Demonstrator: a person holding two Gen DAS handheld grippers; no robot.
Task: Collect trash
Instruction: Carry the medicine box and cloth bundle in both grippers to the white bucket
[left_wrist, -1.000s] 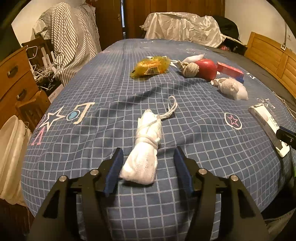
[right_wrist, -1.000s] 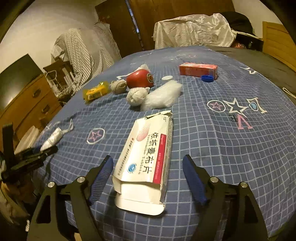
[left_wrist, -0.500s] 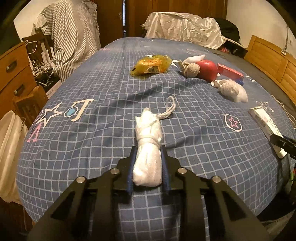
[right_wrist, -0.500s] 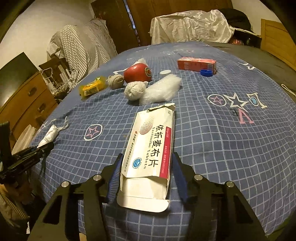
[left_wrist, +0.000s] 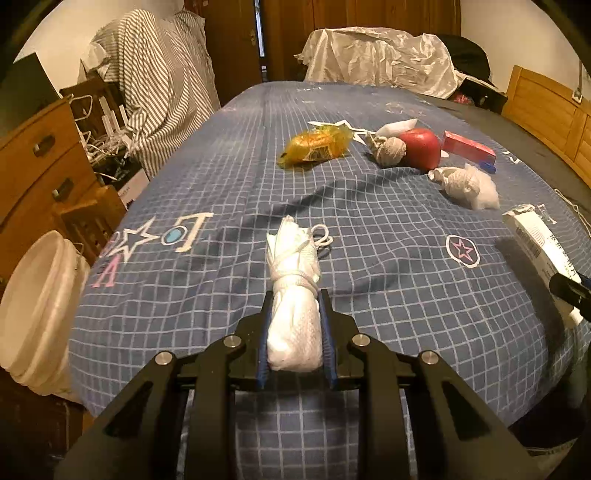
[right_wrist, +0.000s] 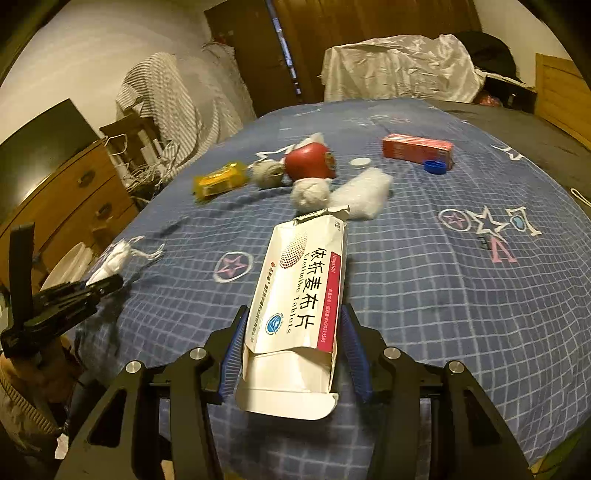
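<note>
The white tablet box (right_wrist: 306, 295) lies near the bedspread's (right_wrist: 443, 295) front edge and bears large black Chinese characters, 依折麦布片, with smaller Latin print beside them reading "Ezetimibe Tablets". A red strip along its right side carries small white print too fine to read, topped by what looks like "10mg". A round blue logo sits near its near end. The bedspread itself shows the letters "LOVE", with a star in place of one letter, by its right edge. Print on the yellow wrapper (right_wrist: 220, 180) and red box (right_wrist: 417, 147) cannot be read.
</note>
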